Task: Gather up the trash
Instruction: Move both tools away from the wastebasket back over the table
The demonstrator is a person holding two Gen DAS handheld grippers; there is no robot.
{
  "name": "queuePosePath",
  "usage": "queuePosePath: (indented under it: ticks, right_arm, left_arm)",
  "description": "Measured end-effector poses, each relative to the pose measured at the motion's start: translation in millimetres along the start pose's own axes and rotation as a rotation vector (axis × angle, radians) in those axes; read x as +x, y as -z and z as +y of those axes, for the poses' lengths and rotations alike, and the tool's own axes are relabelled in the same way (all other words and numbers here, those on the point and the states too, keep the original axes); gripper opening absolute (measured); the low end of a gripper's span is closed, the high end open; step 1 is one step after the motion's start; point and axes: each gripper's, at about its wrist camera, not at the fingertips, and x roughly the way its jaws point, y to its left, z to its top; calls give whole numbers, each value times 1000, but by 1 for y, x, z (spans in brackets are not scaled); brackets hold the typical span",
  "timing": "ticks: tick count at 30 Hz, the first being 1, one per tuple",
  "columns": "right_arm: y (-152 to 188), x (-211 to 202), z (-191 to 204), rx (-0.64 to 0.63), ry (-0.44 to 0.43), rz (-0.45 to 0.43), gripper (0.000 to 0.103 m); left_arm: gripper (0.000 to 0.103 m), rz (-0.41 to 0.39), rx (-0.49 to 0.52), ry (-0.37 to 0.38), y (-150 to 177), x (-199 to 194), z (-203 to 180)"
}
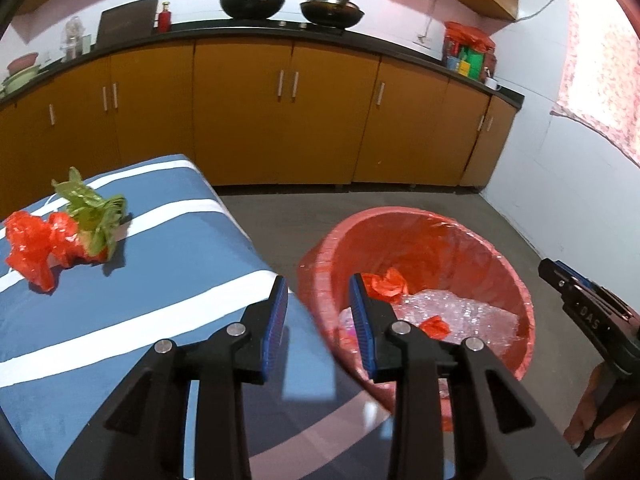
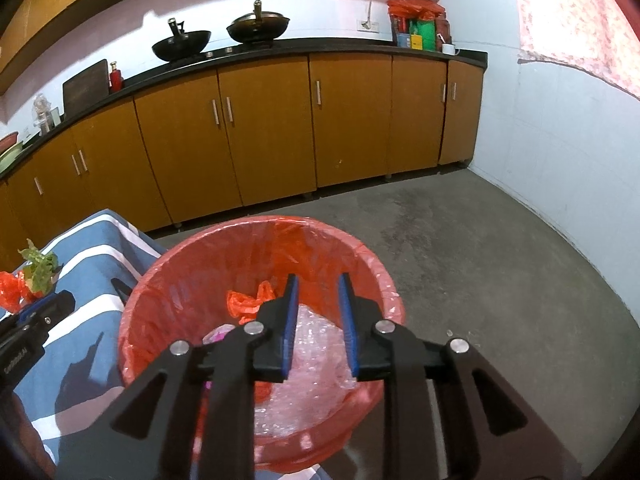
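Two handheld grippers hover over a red-lined trash bin [image 2: 256, 264] in a home kitchen, jaws apart on both and nothing between them. Right gripper [image 2: 318, 312] points straight down into the bin; left gripper [image 1: 318, 320] hangs over the gap between the bin's rim and the edge of a blue, white-striped cloth-covered counter [image 1: 168, 264] to its left.

Below the right jaws, inside the bin, lie one sheet of clear crinkled plastic [image 2: 316, 340], two crumpled red plastic scraps [image 2: 248, 302] that show in the left view, and a pinkish item too hidden to name.

Beyond and left of the left jaws, still on the counter, sit one crumpled red plastic bag [image 1: 34, 244] and one bunch of green leaves [image 1: 92, 212], touching each other, well apart from the bin.

Farther ahead of both jaws, bare grey concrete floor [image 2: 480, 248] runs to a row of orange-brown cabinets [image 2: 264, 128] under a black worktop carrying two dark woks [image 2: 182, 46], one red bottle [image 2: 116, 76], one dark board and one red bag of packets [image 2: 416, 20] by the white tiled wall.
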Motion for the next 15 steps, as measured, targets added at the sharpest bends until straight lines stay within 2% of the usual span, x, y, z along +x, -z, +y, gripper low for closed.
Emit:
queuePosePath:
  ticks: [5,10,15]
  right_arm:
    - [-2,-4,16,-24,-18,-4,25]
    - [-2,-6,36,-48,-50,-5,29]
    - [1,-7,66,-77,-102,0,30]
  left_arm:
    - [34,-8,-20,-32,1,-7,19]
    - [39,-26,-51,-88,2,-20,51]
    - [52,-72,-71,-199,4,-41,98]
